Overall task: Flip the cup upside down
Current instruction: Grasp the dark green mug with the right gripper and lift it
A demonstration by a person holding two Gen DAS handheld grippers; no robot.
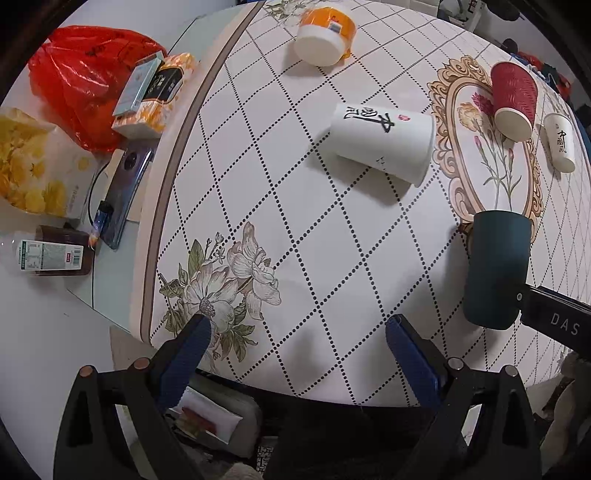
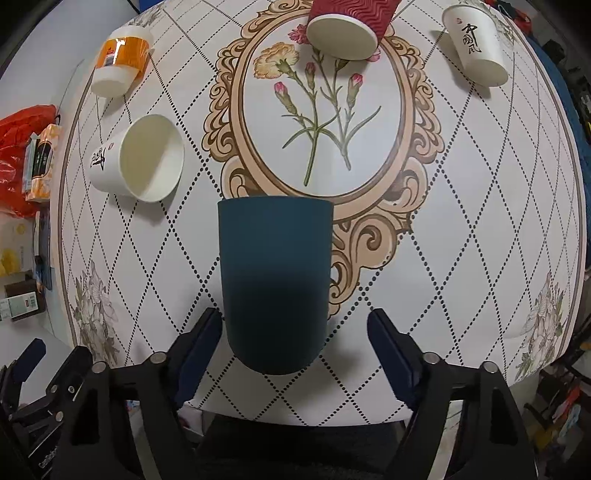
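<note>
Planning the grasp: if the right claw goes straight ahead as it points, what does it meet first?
The dark teal cup, already partly between the open fingers of the right claw; whether the cup touches either finger is unclear.

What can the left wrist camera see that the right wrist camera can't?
Only the left wrist view shows the left claw, open over the flowered tablecloth, plus a phone and a brown bottle off to the side.

Only the right wrist view shows the right claw, open around the dark teal cup, and the inside of the white cup.

Both show the teal cup, red cup, orange cup and red bag.
</note>
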